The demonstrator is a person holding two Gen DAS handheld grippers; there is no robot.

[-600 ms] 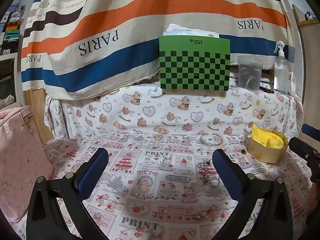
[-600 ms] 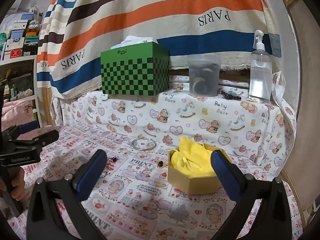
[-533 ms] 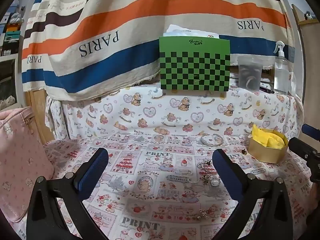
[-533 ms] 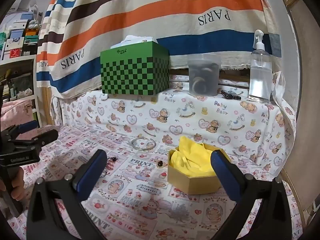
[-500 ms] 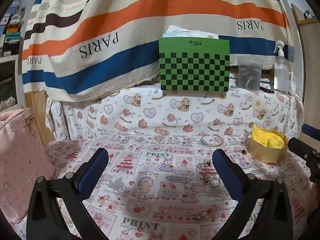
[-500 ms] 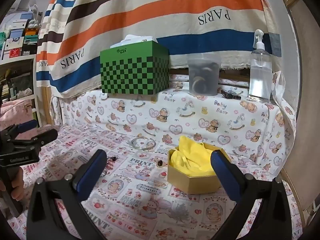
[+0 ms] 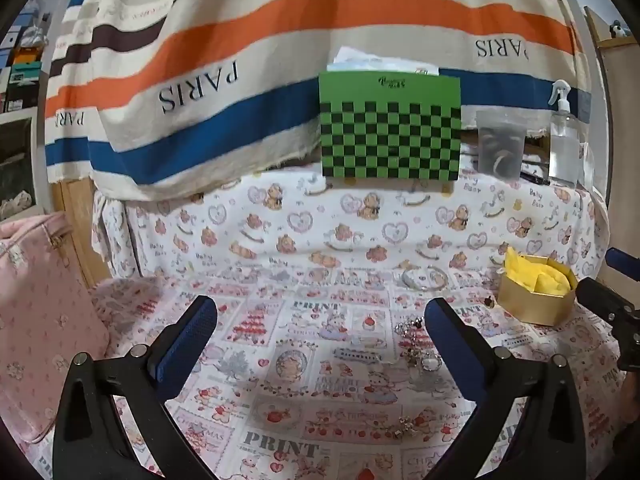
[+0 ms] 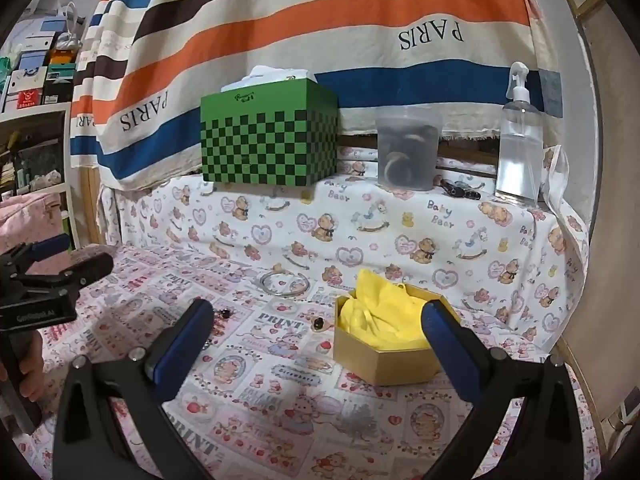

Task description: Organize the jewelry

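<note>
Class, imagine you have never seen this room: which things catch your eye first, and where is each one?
The green checked box on the back ledge stands out, under the striped PARIS cloth. On the printed cover below, a gold box with yellow lining sits right, a silver bangle to its left.

You are working in a home room, with a bear-print cloth (image 8: 400,232) covering the bench and stacked boxes (image 8: 36,76) crowding shelves.

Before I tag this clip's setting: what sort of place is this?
Probably a room at home, with a cloth-covered table rigged for sorting jewelry: a gold box, a bangle, stacked storage boxes.
</note>
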